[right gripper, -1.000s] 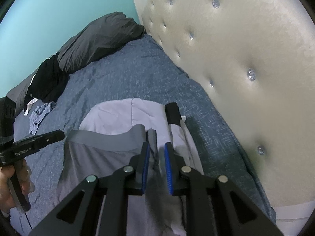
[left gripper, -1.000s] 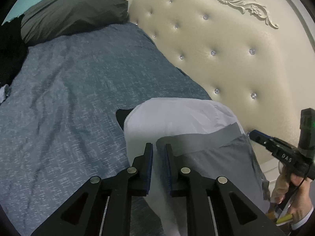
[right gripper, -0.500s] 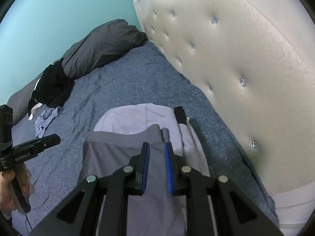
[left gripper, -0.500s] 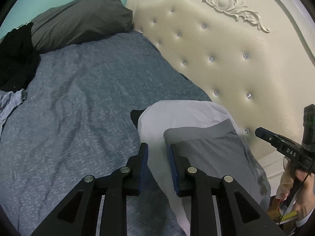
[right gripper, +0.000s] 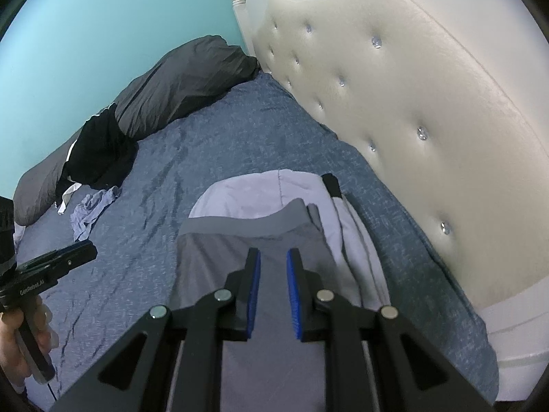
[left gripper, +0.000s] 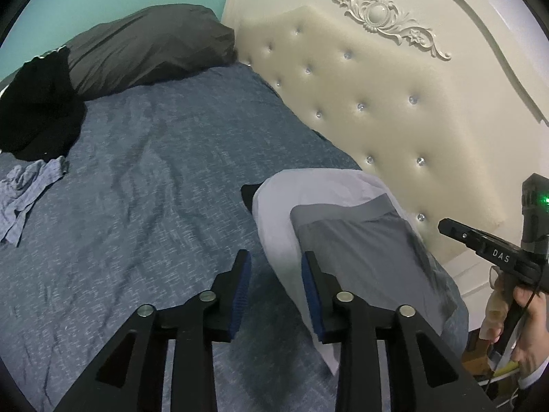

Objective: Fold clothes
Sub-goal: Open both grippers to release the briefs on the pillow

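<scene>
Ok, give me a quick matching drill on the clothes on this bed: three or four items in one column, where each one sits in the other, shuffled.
Items:
1. grey shorts
2. lavender garment
3. black garment
4. crumpled blue cloth

Places:
A. lying loose on the blue bedspread, just below the black heap
B. directly under the grey shorts, near the headboard
C. piled against the dark grey pillow
D. top of the folded stack, beneath the right tongs

Pairs: 1-D, 2-B, 3-C, 4-A
</scene>
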`<move>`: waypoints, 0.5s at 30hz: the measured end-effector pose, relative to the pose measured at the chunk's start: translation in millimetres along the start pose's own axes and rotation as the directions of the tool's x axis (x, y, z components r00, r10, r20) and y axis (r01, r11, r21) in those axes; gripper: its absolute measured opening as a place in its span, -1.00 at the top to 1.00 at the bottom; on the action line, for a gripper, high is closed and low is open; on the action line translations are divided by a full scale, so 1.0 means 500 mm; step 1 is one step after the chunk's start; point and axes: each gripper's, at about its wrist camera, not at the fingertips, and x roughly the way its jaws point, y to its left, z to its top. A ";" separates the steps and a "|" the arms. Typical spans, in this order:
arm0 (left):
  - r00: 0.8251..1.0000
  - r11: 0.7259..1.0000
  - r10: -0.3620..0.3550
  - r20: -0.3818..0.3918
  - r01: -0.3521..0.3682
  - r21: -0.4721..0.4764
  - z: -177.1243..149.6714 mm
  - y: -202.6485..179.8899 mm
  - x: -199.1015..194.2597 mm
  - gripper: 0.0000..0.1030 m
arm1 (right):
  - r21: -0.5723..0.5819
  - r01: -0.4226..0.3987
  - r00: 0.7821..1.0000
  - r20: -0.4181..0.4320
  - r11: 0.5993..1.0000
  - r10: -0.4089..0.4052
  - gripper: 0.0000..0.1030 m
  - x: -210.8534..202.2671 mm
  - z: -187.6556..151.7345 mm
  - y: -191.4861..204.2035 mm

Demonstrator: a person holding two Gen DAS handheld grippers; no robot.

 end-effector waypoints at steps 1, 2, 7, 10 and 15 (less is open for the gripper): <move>1.000 1.000 0.003 0.002 -0.003 0.002 -0.004 0.002 -0.008 0.29 | -0.002 -0.003 1.000 0.002 1.000 0.003 0.69 -0.005 -0.004 0.005; 1.000 1.000 0.007 0.004 -0.007 0.004 -0.008 0.004 -0.018 0.28 | -0.003 -0.004 1.000 0.002 1.000 0.004 0.69 -0.010 -0.007 0.011; 1.000 1.000 0.022 0.021 -0.022 0.006 -0.024 0.017 -0.065 0.19 | -0.006 -0.016 1.000 0.009 1.000 0.016 0.61 -0.033 -0.027 0.043; 0.999 0.999 0.034 0.025 -0.034 0.005 -0.036 0.030 -0.093 0.17 | -0.012 -0.025 1.000 0.017 1.000 0.025 0.43 -0.046 -0.039 0.067; 0.999 0.999 0.042 0.034 -0.042 -0.005 -0.056 0.053 -0.137 0.16 | -0.018 -0.044 0.999 0.021 0.999 0.044 0.02 -0.067 -0.063 0.112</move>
